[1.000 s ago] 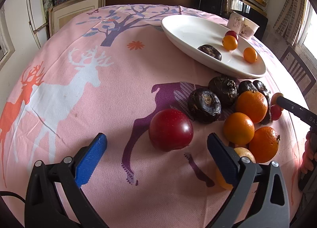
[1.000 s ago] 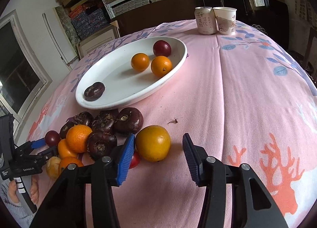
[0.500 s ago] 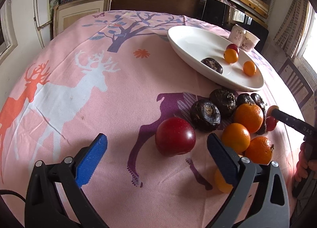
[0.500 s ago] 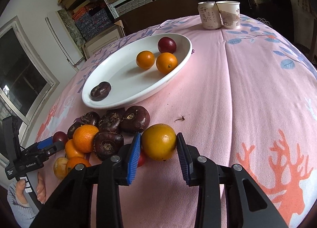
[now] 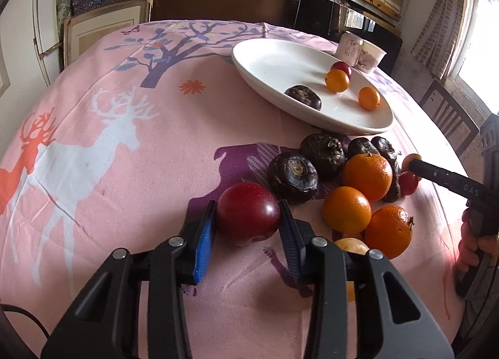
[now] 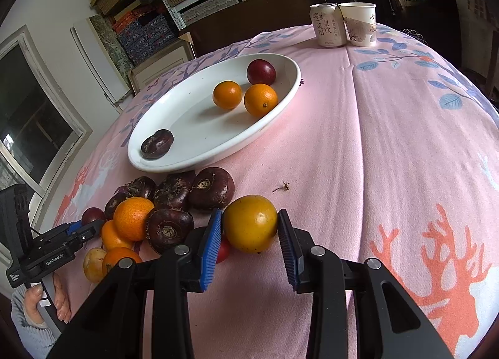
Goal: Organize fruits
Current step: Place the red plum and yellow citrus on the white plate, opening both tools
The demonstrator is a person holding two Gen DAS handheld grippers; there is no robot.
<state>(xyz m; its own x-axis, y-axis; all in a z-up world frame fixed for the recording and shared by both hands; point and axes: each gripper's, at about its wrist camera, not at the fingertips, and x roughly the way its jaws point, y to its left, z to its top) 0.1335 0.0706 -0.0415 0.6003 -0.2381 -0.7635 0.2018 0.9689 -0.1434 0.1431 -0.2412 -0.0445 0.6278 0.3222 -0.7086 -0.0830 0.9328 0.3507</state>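
My left gripper (image 5: 248, 221) is shut on a dark red plum (image 5: 248, 213) resting on the pink tablecloth. My right gripper (image 6: 249, 229) is shut on a yellow-orange fruit (image 6: 250, 223), also on the cloth. A pile of oranges (image 5: 368, 176) and dark water chestnuts (image 5: 293, 173) lies between them; it shows in the right wrist view too, with an orange (image 6: 133, 218). A white oval plate (image 6: 193, 115) holds two small oranges, a red plum (image 6: 261, 71) and one water chestnut (image 6: 157, 148).
A can (image 6: 327, 25) and a paper cup (image 6: 358, 23) stand at the far table edge. A small red fruit (image 6: 223, 249) lies beside my right gripper's left finger. A chair (image 5: 449, 115) stands beyond the table on the right. Shelves and boxes fill the background.
Both grippers have closed: the left jaws came in onto the red plum and the right jaws tightened onto the yellow-orange fruit. Both fruits stay on the cloth.
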